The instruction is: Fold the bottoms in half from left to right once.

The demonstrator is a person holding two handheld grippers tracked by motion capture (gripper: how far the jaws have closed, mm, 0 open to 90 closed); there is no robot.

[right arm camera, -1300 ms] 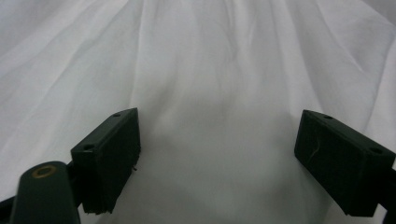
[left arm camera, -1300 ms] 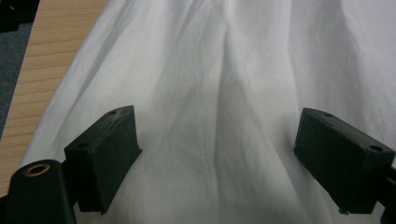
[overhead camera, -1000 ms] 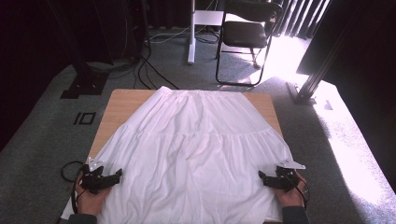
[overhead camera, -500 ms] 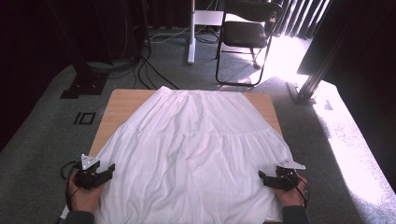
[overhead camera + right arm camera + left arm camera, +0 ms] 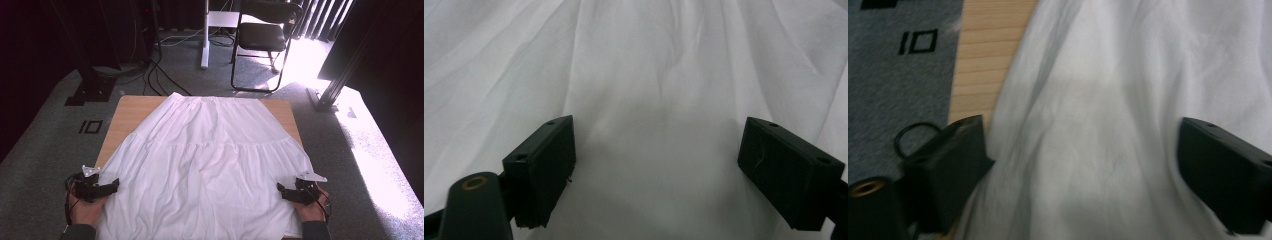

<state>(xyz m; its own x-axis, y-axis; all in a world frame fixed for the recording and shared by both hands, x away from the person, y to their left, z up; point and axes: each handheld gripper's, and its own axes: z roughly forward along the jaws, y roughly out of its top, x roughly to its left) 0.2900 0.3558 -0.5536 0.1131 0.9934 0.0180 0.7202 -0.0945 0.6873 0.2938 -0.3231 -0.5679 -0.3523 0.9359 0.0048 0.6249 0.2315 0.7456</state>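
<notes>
A white skirt (image 5: 210,150) lies spread flat over the wooden table (image 5: 130,107), waistband at the far edge and wide hem toward me. My left gripper (image 5: 112,186) rests at the hem's left edge, held by a hand. In the left gripper view the left gripper (image 5: 1083,145) stands open, its jaws wide apart over the skirt (image 5: 1108,75) beside bare table (image 5: 983,50). My right gripper (image 5: 281,190) sits at the hem's right corner. The right gripper (image 5: 659,135) is open too, with the skirt (image 5: 649,60) lying loose between its jaws.
Grey carpet surrounds the table, with a "10" floor marking (image 5: 91,126) at the left. Behind the table stand a black folding chair (image 5: 267,35), a white post (image 5: 205,35), loose cables (image 5: 155,75) and a black stand base (image 5: 90,90). A metal frame leg (image 5: 330,95) stands at the right.
My left gripper has slid leftward, from over the hem out to the skirt's left edge. The right gripper has stayed put.
</notes>
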